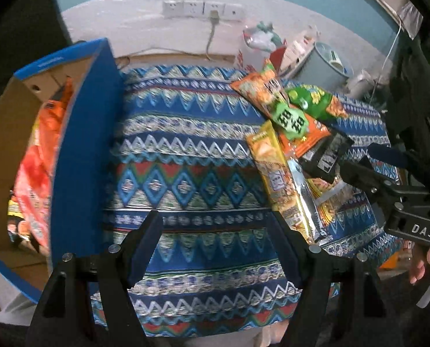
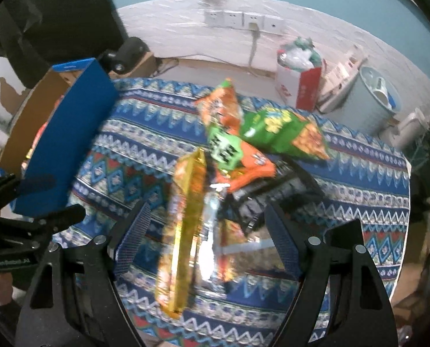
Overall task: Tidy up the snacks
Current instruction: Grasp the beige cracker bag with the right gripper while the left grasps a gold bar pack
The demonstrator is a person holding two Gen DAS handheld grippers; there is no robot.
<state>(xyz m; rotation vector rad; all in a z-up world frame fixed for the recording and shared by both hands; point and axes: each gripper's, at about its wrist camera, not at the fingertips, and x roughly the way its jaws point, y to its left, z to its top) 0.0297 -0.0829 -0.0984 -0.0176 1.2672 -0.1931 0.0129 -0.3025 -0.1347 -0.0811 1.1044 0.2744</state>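
A pile of snack packets lies on the patterned cloth (image 1: 186, 150): a long yellow packet (image 1: 275, 173) (image 2: 186, 231), an orange packet with a green label (image 1: 273, 98) (image 2: 229, 144), a green packet (image 1: 316, 98) (image 2: 275, 133) and a black packet (image 1: 327, 156) (image 2: 261, 196). A blue cardboard box (image 1: 82, 144) (image 2: 67, 133) stands at the left with orange-red packets (image 1: 38, 144) inside. My left gripper (image 1: 213, 219) (image 2: 58, 196) hovers open over bare cloth. My right gripper (image 2: 207, 206) (image 1: 362, 159) is open above the pile, the yellow packet below between its fingers, untouched.
Behind the table are wall sockets (image 1: 200, 8) with a plugged cable, a red-and-white bag (image 2: 299, 81) stuffed with rubbish and a pale bucket (image 2: 371, 101). A person's hand (image 1: 429, 263) holds the right gripper. The cloth's right edge (image 2: 403, 202) drops off.
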